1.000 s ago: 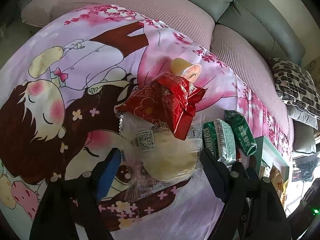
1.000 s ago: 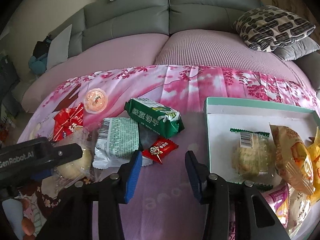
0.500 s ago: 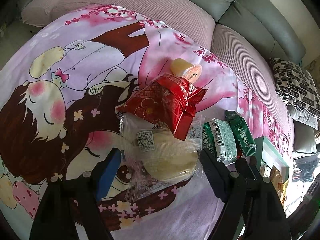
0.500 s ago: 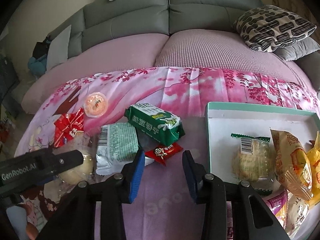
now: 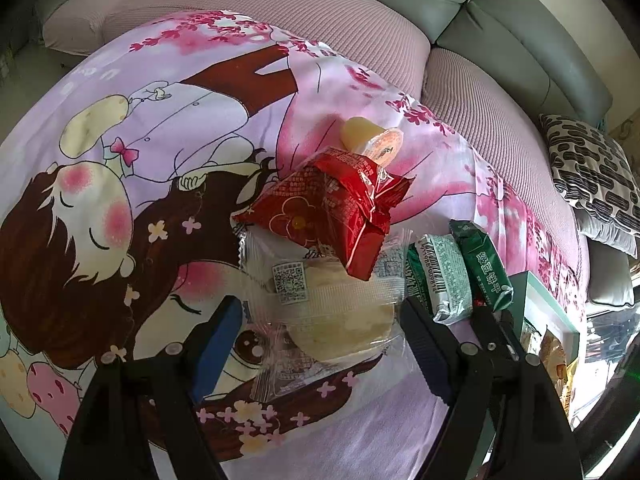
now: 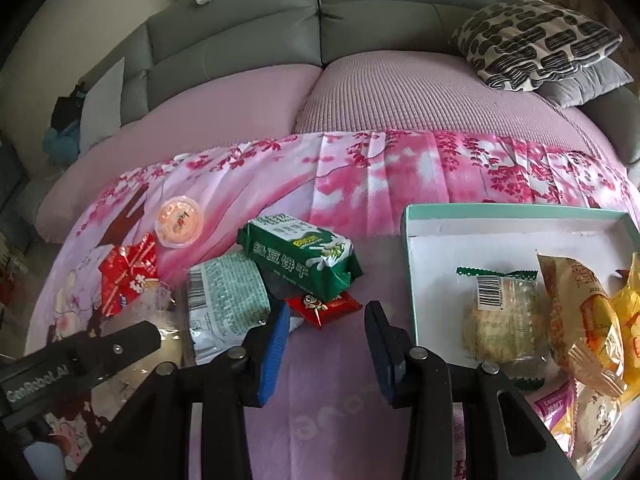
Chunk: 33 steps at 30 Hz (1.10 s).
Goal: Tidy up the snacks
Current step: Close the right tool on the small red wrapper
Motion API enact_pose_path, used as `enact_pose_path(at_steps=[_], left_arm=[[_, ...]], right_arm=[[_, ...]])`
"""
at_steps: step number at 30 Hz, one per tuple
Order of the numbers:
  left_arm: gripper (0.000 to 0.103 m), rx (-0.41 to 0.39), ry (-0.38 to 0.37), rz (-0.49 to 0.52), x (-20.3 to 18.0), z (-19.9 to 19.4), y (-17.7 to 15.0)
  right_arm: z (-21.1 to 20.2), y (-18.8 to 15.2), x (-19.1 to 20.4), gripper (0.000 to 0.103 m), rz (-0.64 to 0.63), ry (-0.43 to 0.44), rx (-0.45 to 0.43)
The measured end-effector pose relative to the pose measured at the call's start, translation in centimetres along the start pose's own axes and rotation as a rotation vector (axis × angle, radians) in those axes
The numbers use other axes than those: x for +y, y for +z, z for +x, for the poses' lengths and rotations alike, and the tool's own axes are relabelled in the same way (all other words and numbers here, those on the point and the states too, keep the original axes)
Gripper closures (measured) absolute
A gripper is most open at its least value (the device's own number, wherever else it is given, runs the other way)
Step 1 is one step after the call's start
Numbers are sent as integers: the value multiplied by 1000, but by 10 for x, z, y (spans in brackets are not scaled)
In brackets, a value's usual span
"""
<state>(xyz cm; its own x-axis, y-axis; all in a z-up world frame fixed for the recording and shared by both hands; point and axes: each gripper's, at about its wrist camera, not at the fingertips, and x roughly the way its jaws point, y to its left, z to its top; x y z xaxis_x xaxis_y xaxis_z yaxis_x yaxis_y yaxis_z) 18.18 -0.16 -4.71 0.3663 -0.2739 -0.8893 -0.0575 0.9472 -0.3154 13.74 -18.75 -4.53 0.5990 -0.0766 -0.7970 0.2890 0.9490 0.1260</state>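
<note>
Tongs astride clear-wrapped bun

A clear-wrapped pale round pastry lies flat on the cartoon cloth, a red packet overlapping its top edge; beside them two green biscuit packs overlap a small red sachet, a sealed jelly cup farther back

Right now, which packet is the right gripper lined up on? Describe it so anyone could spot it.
On the pink printed cloth, left of the teal-rimmed box, lies a pile of snacks. Nearest the right gripper is the small red candy packet, tucked under the green biscuit pack; it is the only red wrapper with a cartoon face.
</note>
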Motion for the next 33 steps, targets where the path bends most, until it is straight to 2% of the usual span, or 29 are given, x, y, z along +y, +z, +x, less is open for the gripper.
enact_pose_path(at_steps=[15,19,25,33], left_arm=[[21,3,3,-1,0,0,1],[21,3,2,-2,0,1,1],[21,-1,6,-2,-1,0,-1],[28,-8,-12,-7,-2,-3,-3]], right_arm=[[15,1,2,62,-16,16,20],[15,-1,2,77,-16,62,32],[11,-6,3,87,-39,64,38],[1,-10,2,89,-30,77,45]])
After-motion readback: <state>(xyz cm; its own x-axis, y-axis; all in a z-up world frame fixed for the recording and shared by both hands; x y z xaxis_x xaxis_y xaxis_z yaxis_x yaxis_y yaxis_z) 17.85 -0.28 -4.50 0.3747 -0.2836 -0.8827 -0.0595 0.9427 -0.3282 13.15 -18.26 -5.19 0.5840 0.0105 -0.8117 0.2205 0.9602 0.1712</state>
